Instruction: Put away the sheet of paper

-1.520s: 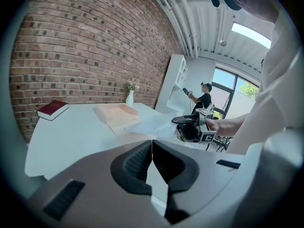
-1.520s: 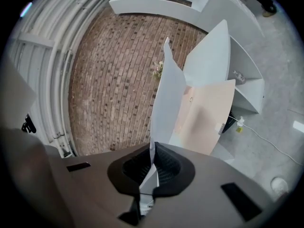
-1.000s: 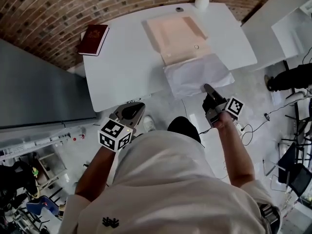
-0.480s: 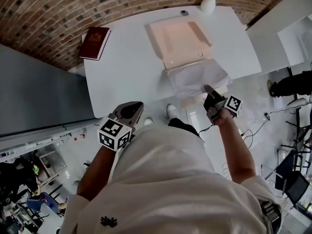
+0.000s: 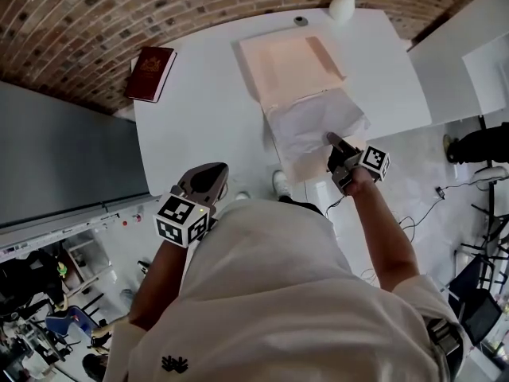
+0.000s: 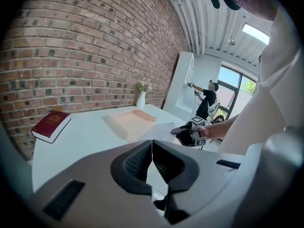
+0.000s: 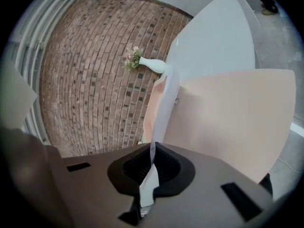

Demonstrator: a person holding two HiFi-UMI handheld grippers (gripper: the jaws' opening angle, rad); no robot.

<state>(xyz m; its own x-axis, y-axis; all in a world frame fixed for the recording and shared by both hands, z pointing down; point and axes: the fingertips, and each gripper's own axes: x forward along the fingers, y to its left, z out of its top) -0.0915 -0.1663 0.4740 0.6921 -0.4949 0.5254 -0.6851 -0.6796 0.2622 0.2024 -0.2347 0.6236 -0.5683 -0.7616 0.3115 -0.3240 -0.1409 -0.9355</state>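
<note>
A white, slightly creased sheet of paper [image 5: 312, 120] lies over the near half of an open pink folder [image 5: 288, 60] on the white table [image 5: 199, 118]. My right gripper [image 5: 332, 142] is shut on the sheet's near edge, at the table's front edge. In the right gripper view the sheet [image 7: 164, 106] stands edge-on between the pads, with the folder's pink flap [image 7: 232, 122] to its right. My left gripper [image 5: 205, 183] hangs shut in front of the table's near left edge with nothing in it. Its jaws [image 6: 152, 161] meet in the left gripper view, which also shows the folder [image 6: 133, 122].
A dark red book [image 5: 149, 73] lies at the table's far left corner. A white vase with flowers [image 5: 343, 3] and a small round object [image 5: 300, 21] stand at the far edge by the brick wall. Another white table [image 5: 461, 46] stands to the right.
My right gripper has carried the sheet forward and down, from hanging off the table's near edge to lying over the folder. The left gripper has shifted a little along the table's front.
</note>
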